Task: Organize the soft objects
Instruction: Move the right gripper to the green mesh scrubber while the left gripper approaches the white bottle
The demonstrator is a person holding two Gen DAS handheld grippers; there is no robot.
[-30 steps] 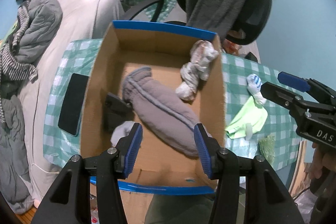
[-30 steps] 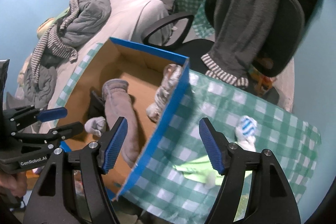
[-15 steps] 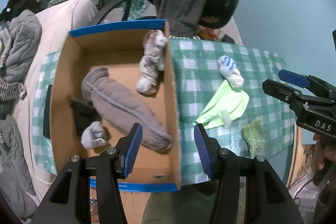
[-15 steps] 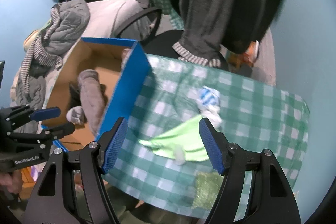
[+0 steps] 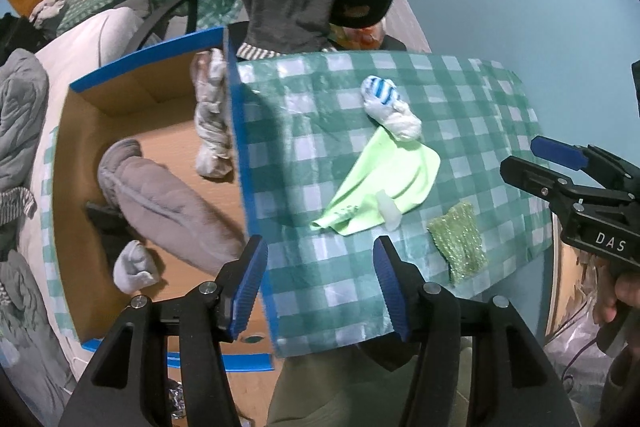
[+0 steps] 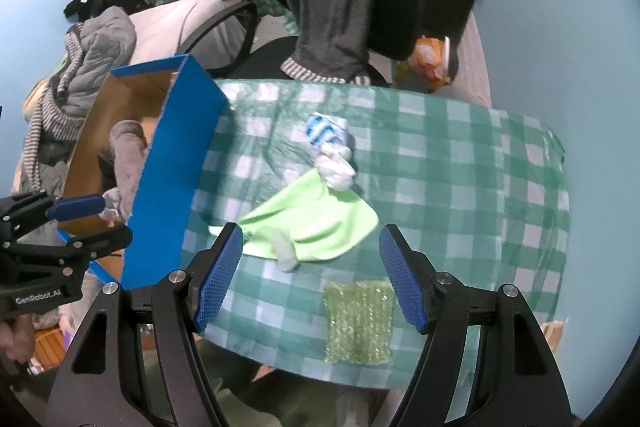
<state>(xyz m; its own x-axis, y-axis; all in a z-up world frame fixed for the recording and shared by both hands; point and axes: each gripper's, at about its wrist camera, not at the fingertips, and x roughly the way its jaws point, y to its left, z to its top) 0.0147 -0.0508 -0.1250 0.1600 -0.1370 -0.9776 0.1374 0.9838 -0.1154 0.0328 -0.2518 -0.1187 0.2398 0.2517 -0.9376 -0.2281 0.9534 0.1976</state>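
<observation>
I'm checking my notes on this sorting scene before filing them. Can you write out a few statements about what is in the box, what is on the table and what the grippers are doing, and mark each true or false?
1. The long grey fleece roll lies inside the blue-edged cardboard box. True.
2. The light green cloth is in the box. False: it lies on the green checked tablecloth, outside the box.
3. The blue-and-white striped sock bundle sits at the cloth's far edge. True.
4. The right gripper is clamped on the sparkly green scouring pad. False: its jaws stand open and empty above the table.
5. The left gripper holds nothing. True: its jaws have just been opening, with nothing between them.
</observation>
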